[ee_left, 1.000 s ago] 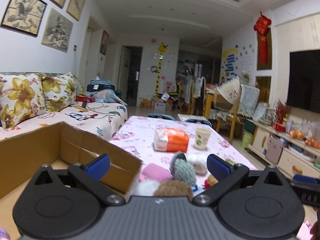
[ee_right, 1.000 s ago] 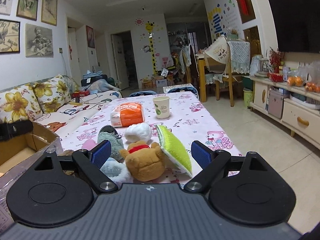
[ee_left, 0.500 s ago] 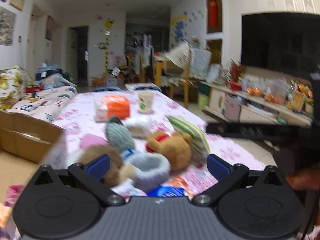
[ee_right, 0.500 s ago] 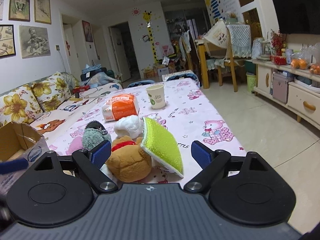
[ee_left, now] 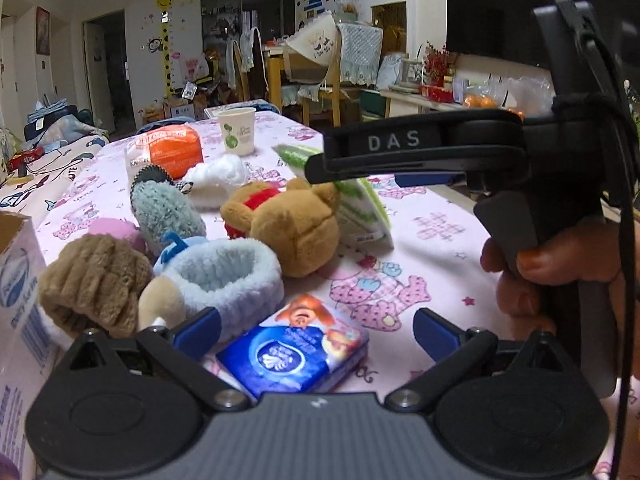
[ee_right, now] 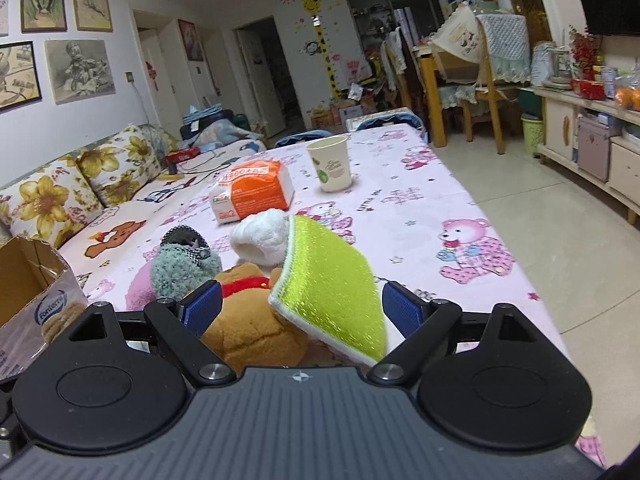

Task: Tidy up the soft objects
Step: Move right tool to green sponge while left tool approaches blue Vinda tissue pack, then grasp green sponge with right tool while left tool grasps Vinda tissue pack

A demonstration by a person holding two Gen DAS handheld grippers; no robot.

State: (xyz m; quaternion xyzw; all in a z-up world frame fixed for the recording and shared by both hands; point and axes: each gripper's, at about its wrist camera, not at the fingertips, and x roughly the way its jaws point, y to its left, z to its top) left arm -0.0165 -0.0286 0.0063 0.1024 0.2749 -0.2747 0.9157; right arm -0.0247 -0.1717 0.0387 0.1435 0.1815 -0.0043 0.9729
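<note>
Pink bear-print surface [ee_right: 448, 184]: soft pile heaped at 12 o'clock, cardboard box [ee_right: 28, 280] at 9 for drop-off. Brown plush bear [ee_right: 248, 320] props the green sponge pad [ee_right: 332, 280]. Your right gripper [ee_right: 302, 306] is spread around both, left gripper [ee_left: 316, 330] spread over the blue tissue pack [ee_left: 296, 352].

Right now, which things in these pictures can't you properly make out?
- cardboard box: inside cut off by the right wrist view's left edge.
- green sponge: partly hidden by the right gripper in the left wrist view.
- paper cup: print too small.
</note>
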